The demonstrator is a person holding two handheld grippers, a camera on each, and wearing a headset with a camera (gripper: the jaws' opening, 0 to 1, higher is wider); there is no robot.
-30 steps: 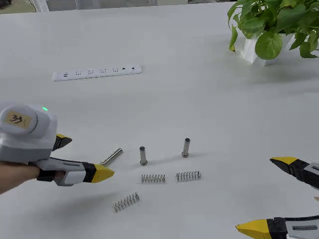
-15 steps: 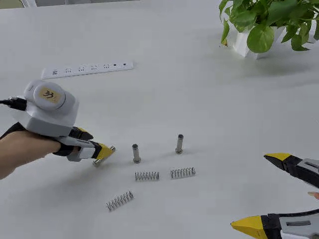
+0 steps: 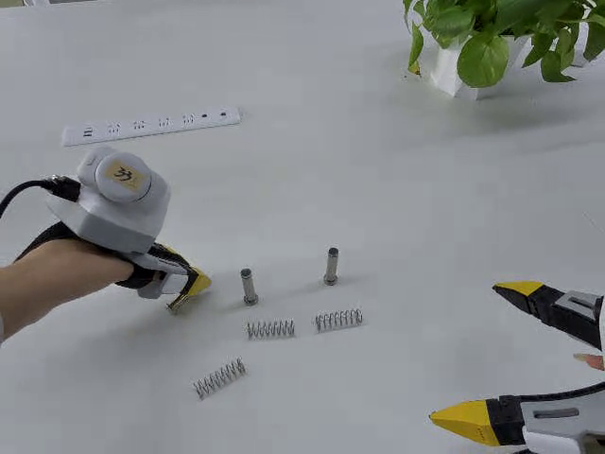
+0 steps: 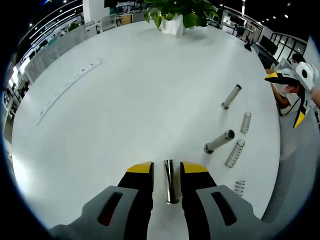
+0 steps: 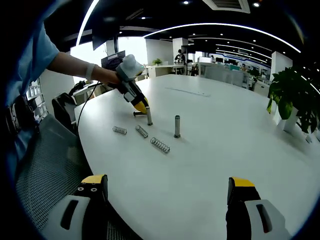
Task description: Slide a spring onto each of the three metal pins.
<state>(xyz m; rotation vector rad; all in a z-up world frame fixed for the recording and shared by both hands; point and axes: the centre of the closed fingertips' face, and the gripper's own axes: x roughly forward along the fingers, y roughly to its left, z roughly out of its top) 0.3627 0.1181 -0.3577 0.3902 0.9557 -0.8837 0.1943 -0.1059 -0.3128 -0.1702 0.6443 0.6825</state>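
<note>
Lengthwise between left tongs (image 4: 167,169): 1 pin (image 4: 169,182)

You were in an open-plan office: long ceiling lights (image 5: 225,24), distant desk rows (image 5: 222,70), potted plant (image 3: 482,38) on the worktop (image 3: 378,170).

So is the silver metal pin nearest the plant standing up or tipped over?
Standing up. The silver metal pin rests upright on its wider foot on the white table.
</note>
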